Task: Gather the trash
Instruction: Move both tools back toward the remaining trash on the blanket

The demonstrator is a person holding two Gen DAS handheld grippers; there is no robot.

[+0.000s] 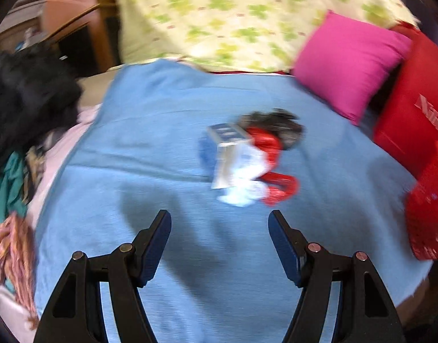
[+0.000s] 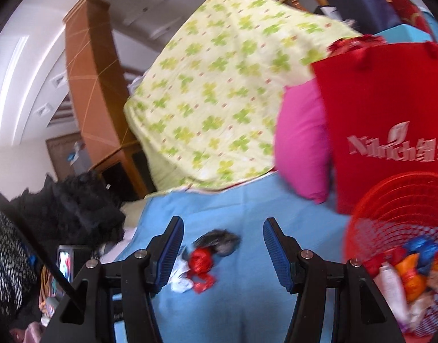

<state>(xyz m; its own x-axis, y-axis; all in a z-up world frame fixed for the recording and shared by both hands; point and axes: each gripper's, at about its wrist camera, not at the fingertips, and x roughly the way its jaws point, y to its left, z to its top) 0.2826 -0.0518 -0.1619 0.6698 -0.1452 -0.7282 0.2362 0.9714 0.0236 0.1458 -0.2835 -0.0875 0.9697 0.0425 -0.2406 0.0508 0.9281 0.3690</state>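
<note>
Mid-frame on the blue blanket [image 1: 150, 148] lies the trash pile [image 1: 247, 160]: light, crinkly wrappers, best pinched at a bunched edge. Left gripper [image 1: 220, 220] and right gripper [image 2: 221, 228] both spread, empty.

A lived-in bedroom in a home. A bed spread with a light blue woven blanket [image 1: 150, 154] carries a folded pale yellow quilt printed with green clovers [image 2: 219, 85] and a square magenta cushion [image 1: 347, 63]. A tall orange-brown wooden wardrobe [image 2: 87, 85] stands behind, and rumpled patterned clothes [image 1: 10, 223] are heaped at the bedside.
</note>
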